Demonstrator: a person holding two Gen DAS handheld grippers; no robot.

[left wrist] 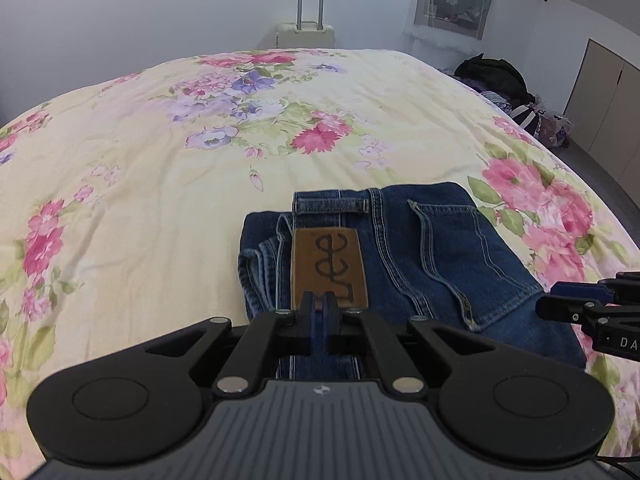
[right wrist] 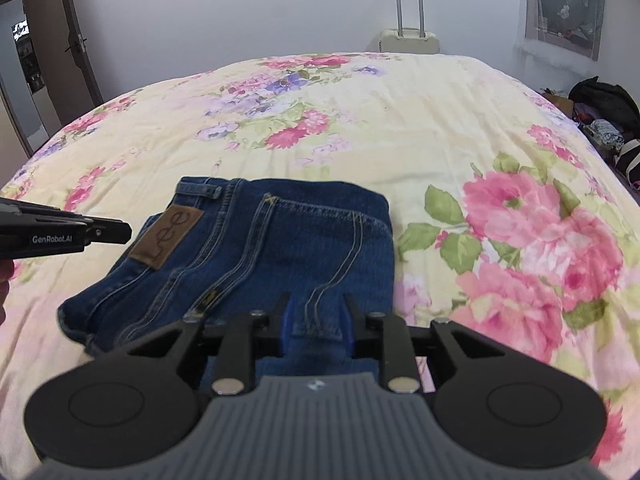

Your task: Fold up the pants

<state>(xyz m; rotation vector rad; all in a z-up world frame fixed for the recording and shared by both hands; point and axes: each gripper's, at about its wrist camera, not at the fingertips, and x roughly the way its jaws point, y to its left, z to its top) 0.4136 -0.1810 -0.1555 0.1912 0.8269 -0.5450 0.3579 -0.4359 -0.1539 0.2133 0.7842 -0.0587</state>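
On floral bed (left wrist: 140, 160): folded jeans (left wrist: 420, 248), waistband toward 12 o'clock. Left gripper (left wrist: 319, 304) fingers pressed together over patch (left wrist: 329, 268); right gripper (right wrist: 316, 312) fingers spread. Door (right wrist: 76, 40) only in right view.

The folded dark indigo denim pants (right wrist: 248, 256) carry tan contrast stitching and a brown leather waistband patch (left wrist: 329, 268) with dark lettering. The pale yellow cotton bedspread (left wrist: 160, 184) bears a floral print in pink, purple and green. The cream hard-shell suitcase (right wrist: 409, 40) stands against a white wall. The black left gripper (left wrist: 319, 304) and black right gripper (right wrist: 316, 312) have blue finger pads.
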